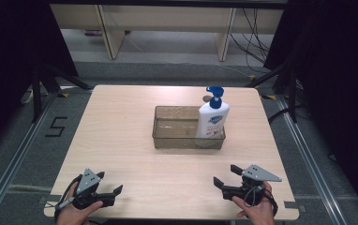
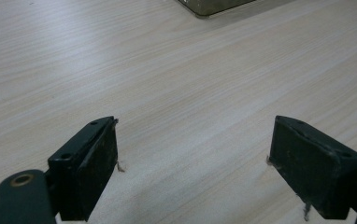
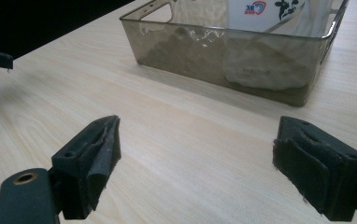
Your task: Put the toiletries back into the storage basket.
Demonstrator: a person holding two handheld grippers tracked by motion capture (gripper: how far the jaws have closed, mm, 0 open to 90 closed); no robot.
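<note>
A white pump bottle (image 1: pixel 212 117) with a blue pump head stands upright in the right end of a smoky clear plastic bin (image 1: pixel 167 139) at the middle of the wooden table (image 1: pixel 121 122). The bin (image 3: pixel 186 51) and the bottle's lower body (image 3: pixel 265 65) lie ahead in the right gripper view. My left gripper (image 1: pixel 111 191) rests open near the table's front left edge, nothing between its jaws. My right gripper (image 1: pixel 224 176) is open near the front right, also holding nothing. Both stand well short of the bin.
A corner of the bin (image 2: pixel 214 5) shows at the top of the left gripper view. The table stands on a grey floor marked with a "5" (image 1: pixel 55 126). Black tripod legs (image 1: pixel 46 79) and cables (image 1: pixel 257 33) flank the table; wooden furniture (image 1: pixel 167 23) stands behind.
</note>
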